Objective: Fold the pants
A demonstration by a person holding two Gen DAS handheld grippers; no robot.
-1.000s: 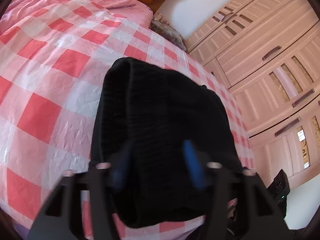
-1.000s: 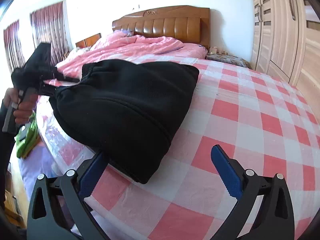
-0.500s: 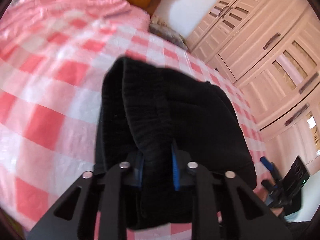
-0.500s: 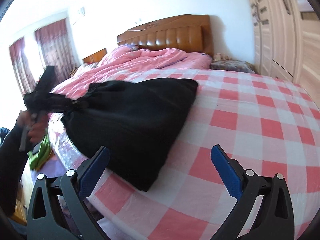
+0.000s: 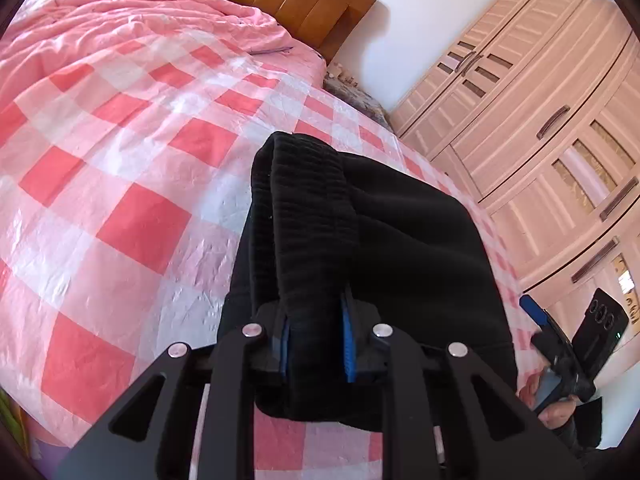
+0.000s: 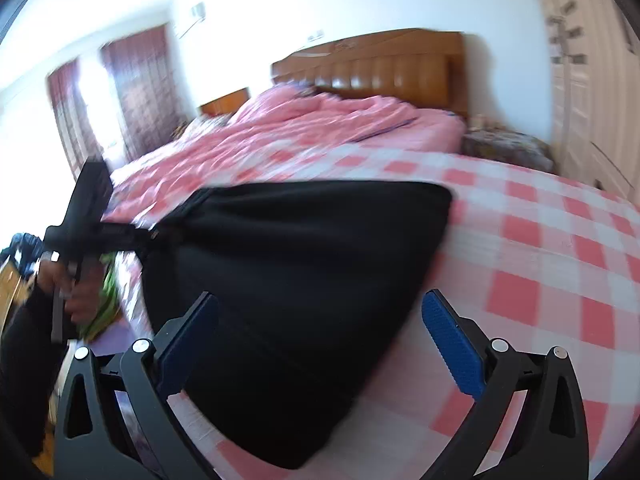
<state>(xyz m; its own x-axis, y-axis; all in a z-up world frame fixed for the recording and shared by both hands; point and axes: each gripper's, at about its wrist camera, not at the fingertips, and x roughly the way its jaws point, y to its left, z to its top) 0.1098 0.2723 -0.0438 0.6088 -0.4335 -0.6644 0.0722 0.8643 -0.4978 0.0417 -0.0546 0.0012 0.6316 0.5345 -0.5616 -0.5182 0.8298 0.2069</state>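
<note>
Black pants (image 5: 400,248) lie bunched on the checked bed (image 5: 132,184). The left gripper (image 5: 314,344) pinches their ribbed waistband; the right gripper (image 6: 320,344) hangs spread above them. The fabric looks soft, thick and floppy, so hems probably give the best hold.

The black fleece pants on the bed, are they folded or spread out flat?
Folded: the black fleece pants lie as a doubled bundle, ribbed waistband layers bunched in the left hand-held gripper.

Black pants (image 5: 360,240), folded, on bed
</note>
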